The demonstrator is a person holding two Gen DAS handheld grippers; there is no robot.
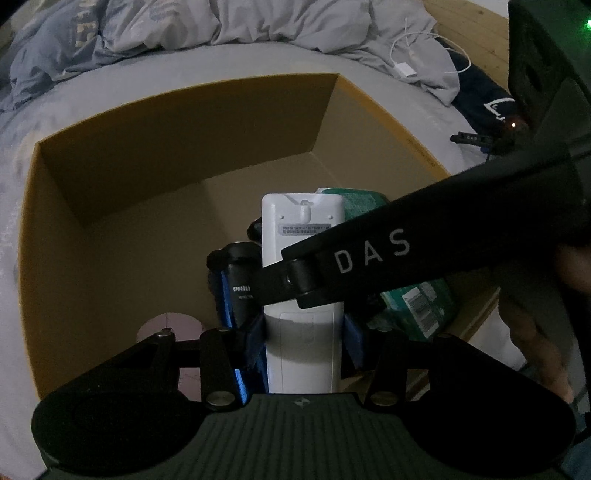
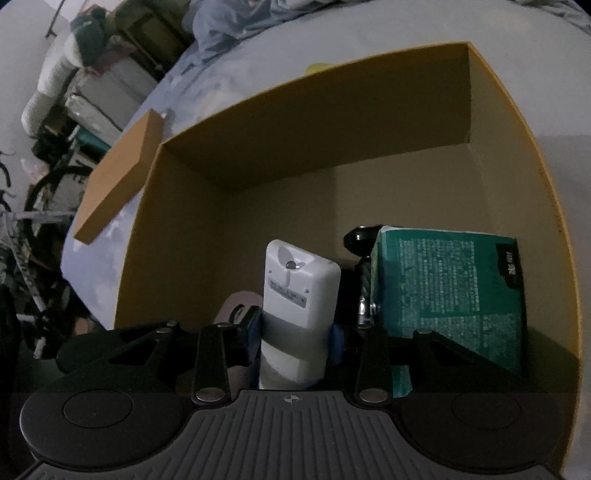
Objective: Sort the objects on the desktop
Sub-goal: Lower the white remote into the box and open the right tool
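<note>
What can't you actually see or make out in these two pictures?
- Remote buttons: both views show only its back.
- Shaver: left view, brand name cut off by the right gripper.
- Green box print: right view, too small to read.
- Pink disc: left view, mostly behind the left gripper.

We note the box [image 2: 524, 122] as matt yellow-brown cardboard, its inner walls dull and smooth. The white remote [image 1: 301, 229] looks like smooth plastic with a faint sheen and a small printed label. The green carton [image 2: 443, 284] is printed paperboard, slightly glossy. The shaver [image 1: 240, 280] shows black plastic with a shiny blue strip. Both grippers, left gripper [image 1: 304, 343] and right gripper [image 2: 295, 336], are matt black plastic with bright metal pivot pins and ribbed bases. The bedding [image 1: 258, 22] is soft, wrinkled cloth
</note>
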